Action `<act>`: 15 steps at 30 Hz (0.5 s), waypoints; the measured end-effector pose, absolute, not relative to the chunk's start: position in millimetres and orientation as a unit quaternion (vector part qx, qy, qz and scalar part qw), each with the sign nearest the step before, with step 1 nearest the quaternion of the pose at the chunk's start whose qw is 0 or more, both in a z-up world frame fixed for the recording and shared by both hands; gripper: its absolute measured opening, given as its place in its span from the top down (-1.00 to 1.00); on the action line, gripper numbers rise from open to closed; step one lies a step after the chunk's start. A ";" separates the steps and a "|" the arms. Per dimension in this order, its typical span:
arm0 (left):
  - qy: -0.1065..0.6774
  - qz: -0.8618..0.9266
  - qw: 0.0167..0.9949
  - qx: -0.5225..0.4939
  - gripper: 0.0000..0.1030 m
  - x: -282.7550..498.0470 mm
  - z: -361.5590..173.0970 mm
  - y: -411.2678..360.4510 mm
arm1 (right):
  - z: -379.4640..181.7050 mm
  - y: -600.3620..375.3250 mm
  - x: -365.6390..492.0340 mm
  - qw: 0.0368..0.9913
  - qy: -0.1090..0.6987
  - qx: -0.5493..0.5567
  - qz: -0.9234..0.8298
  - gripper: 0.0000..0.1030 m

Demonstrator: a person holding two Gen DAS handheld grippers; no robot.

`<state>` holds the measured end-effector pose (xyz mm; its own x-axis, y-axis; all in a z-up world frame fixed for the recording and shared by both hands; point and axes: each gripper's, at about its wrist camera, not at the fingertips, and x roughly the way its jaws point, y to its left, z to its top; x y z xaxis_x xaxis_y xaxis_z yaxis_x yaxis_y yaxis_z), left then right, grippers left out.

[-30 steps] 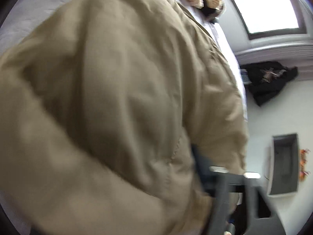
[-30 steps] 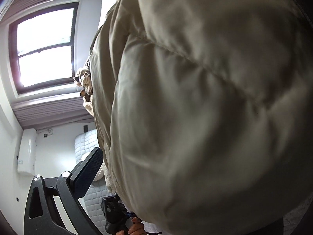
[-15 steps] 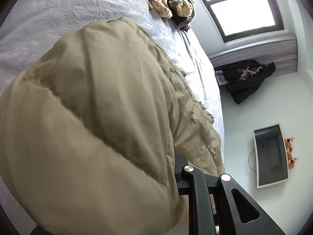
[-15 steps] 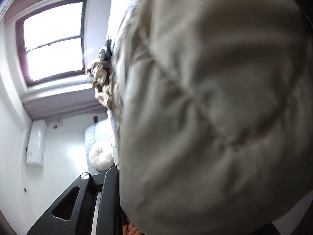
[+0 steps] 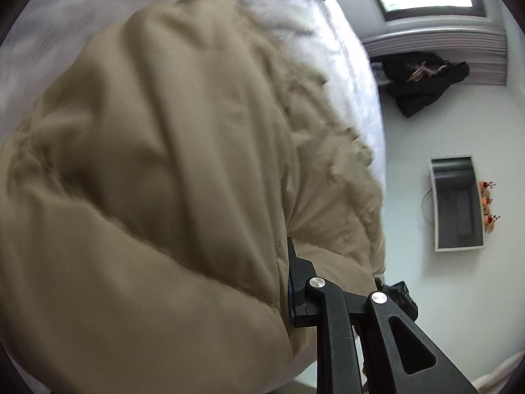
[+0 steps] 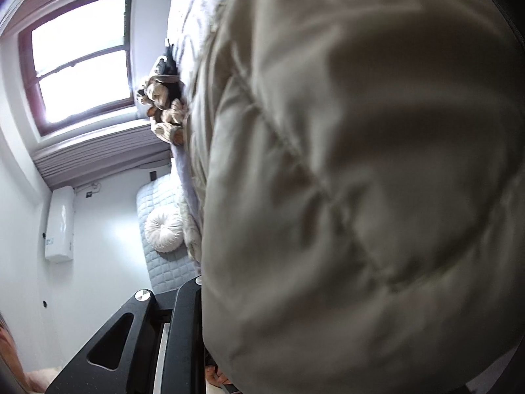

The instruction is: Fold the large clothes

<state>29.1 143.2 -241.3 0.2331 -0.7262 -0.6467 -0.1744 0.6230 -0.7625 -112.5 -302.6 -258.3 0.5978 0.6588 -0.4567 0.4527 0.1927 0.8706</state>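
Observation:
A large beige puffer jacket (image 5: pixel 157 177) fills most of the left wrist view and lies over a white bed (image 5: pixel 98 6). My left gripper (image 5: pixel 290 282) is shut on a thick fold of the jacket; only its right finger (image 5: pixel 298 292) shows, the other is buried in fabric. In the right wrist view the same jacket (image 6: pixel 344 180) bulges over the lens. My right gripper (image 6: pixel 200 295) is shut on the jacket's edge; only its left finger (image 6: pixel 187 321) shows.
A pile of brown patterned clothes (image 6: pixel 164 105) lies on the bed near the window (image 6: pixel 82 62). A dark garment (image 5: pixel 423 78) hangs below the sill. A grey monitor (image 5: pixel 456 203) stands against the wall. A round white cushion (image 6: pixel 162 229) sits on a quilted seat.
Both grippers have closed from open onto the jacket over the last second. The jacket bulk has shifted and now covers more of the bed in the left wrist view.

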 end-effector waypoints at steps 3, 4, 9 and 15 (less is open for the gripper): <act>0.609 -0.176 0.683 -0.364 0.09 24.1 -257.1 145.8 | -278.9 -309.8 -124.0 0.628 0.453 0.631 0.058 0.41; 0.614 -0.163 0.686 -0.354 -0.10 26.3 -256.7 146.5 | -283.7 -310.1 -124.9 0.628 0.458 0.627 0.049 0.35; 0.648 -0.134 0.695 -0.283 -0.46 37.9 -238.3 143.3 | -275.7 -306.7 -122.6 0.631 0.480 0.609 0.020 0.10; 0.669 -0.129 0.706 -0.192 -0.49 27.1 -210.0 145.2 | -250.0 -301.7 -115.6 0.640 0.520 0.566 -0.004 -0.27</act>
